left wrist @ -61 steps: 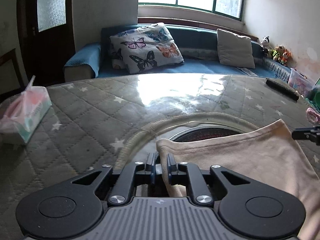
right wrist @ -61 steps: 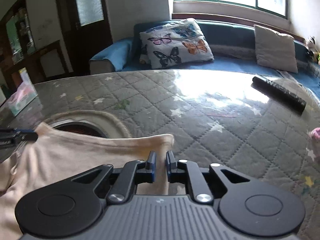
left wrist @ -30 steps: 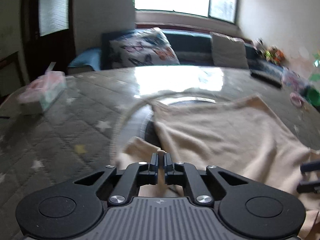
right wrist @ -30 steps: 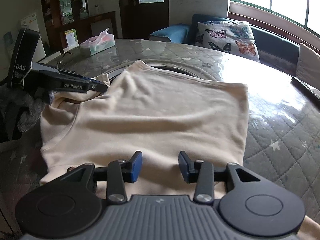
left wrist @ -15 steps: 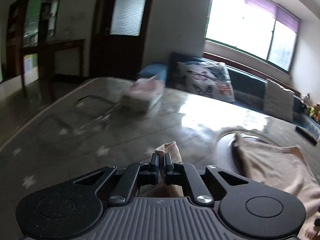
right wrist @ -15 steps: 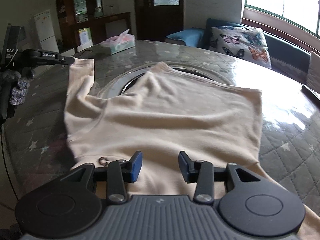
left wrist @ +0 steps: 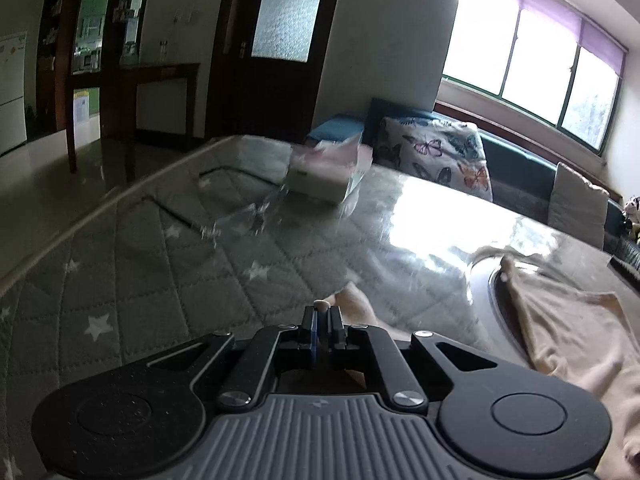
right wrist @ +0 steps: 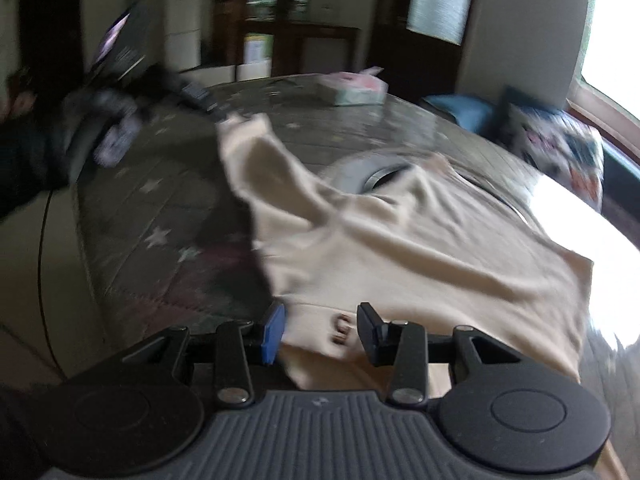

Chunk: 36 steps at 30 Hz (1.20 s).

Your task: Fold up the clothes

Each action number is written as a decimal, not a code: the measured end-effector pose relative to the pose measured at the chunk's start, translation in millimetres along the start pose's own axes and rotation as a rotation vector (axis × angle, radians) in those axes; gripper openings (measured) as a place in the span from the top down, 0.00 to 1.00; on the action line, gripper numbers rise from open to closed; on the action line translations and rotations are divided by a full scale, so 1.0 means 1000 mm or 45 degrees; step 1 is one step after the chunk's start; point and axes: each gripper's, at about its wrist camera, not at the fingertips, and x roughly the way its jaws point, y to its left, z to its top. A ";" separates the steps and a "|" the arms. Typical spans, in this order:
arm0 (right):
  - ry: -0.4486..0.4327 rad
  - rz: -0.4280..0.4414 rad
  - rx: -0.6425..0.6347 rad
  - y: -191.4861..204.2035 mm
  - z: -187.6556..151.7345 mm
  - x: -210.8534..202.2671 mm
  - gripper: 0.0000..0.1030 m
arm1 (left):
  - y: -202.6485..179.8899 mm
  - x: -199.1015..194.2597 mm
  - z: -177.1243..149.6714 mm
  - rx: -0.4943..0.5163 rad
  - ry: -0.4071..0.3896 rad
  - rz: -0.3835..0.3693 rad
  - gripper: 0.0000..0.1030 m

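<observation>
Sleeve now pulled out sideways; cream shirt wrinkled, spread flat.

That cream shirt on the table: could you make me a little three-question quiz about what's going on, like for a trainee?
1. True or false: the left gripper is shut on a corner of the cream shirt.
2. The right gripper is: A) clamped on the tissue pack, B) open over the shirt's edge, C) out of sight.
3. What sits on the quilted table beyond the shirt, towards the dark door?

Key: 1 true; 2 B; 3 a tissue pack.
</observation>
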 end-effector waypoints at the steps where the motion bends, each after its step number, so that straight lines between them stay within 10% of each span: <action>1: 0.004 0.000 -0.029 0.004 0.001 0.003 0.61 | -0.003 -0.002 0.004 0.003 -0.012 -0.009 0.95; 10: 0.020 -0.008 -0.066 0.010 0.003 0.015 0.91 | -0.014 -0.031 0.019 0.077 -0.123 -0.076 0.95; 20: 0.028 0.066 -0.144 0.008 0.008 0.001 0.78 | 0.014 0.005 -0.017 0.046 0.096 0.042 0.95; 36: -0.013 0.165 -0.071 0.019 0.028 0.042 0.94 | 0.011 -0.002 0.001 0.096 0.023 0.019 0.95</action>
